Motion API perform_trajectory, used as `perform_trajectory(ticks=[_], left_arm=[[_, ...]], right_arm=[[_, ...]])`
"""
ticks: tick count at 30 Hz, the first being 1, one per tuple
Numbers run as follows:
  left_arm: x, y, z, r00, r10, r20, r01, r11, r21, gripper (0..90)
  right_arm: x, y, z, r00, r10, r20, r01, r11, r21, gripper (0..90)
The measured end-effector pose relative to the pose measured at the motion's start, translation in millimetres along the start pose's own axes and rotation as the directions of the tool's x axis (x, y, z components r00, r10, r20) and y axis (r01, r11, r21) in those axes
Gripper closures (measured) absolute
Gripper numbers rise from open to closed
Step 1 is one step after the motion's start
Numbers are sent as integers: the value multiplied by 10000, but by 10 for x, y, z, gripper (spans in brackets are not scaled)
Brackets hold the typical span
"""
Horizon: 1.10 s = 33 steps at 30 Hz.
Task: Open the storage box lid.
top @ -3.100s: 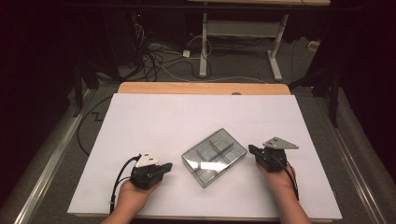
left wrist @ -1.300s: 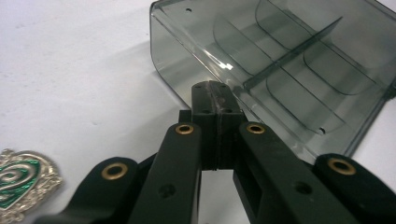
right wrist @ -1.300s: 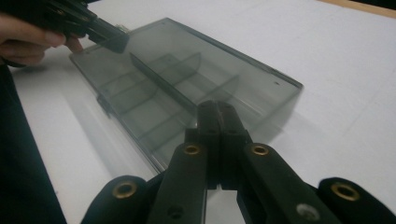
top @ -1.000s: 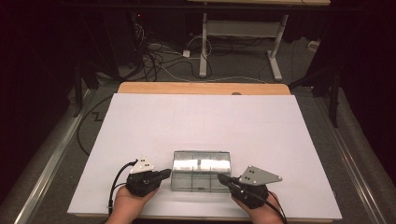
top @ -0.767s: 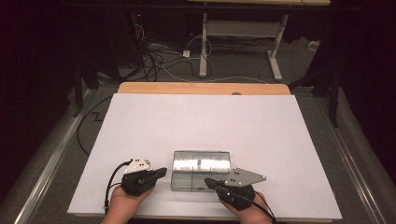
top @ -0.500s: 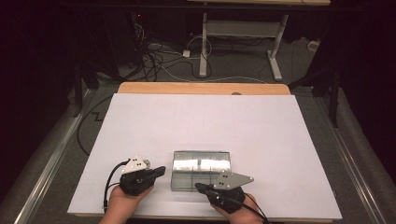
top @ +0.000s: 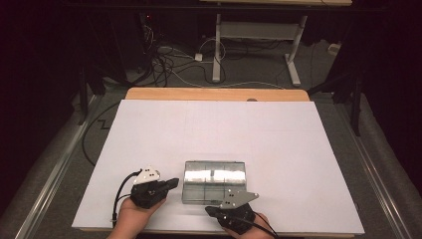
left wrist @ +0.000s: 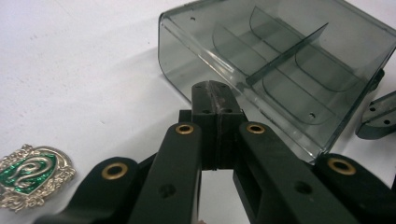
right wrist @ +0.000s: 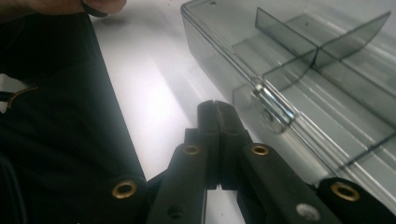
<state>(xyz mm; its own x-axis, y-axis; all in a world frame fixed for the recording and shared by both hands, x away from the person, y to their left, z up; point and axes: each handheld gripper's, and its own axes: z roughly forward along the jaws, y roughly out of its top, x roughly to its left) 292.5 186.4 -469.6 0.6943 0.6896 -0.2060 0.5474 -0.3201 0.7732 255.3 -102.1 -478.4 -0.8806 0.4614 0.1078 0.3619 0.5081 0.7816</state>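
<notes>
From above, the clear divided box (top: 215, 180) lies near the table's front edge between my left gripper (top: 171, 183) and right gripper (top: 211, 211). Left gripper view: my jaws clenched, empty, seemingly touching its corner. Right gripper view: clenched beside its latch (right wrist: 273, 109).

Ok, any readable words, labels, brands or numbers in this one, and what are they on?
No readable text in any view.
Badge: a silver snake-shaped curl on green enamel, an emblem and no letters.
Clear plastic box: no label or print to be made out.
Left gripper and right gripper: plain black jaws, no markings.
White table cover: blank.
</notes>
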Motion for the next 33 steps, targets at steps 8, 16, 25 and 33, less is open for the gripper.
perform_trajectory(ticks=[8, 16, 25, 33], left_arm=[[13, -27, 10, 10000, -44, 67, 42, 9994, 353, 875], [-128, -138, 67, 10000, -20, 92, 9, 9934, 1143, 875], [-170, -161, 114, 9997, 117, 207, -143, 9914, 1303, 875], [-192, -159, 117, 9994, 245, 239, -275, 9906, 1342, 875]], right_arm=[[-58, -58, -24, 9989, 264, 377, -271, 9995, 176, 900], [-76, -104, -80, 9980, 330, 541, -333, 9994, 50, 900], [-97, -107, -85, 9978, 408, 515, -404, 9991, -98, 900], [-94, -106, -99, 9976, 542, 432, -528, 9981, -331, 900]])
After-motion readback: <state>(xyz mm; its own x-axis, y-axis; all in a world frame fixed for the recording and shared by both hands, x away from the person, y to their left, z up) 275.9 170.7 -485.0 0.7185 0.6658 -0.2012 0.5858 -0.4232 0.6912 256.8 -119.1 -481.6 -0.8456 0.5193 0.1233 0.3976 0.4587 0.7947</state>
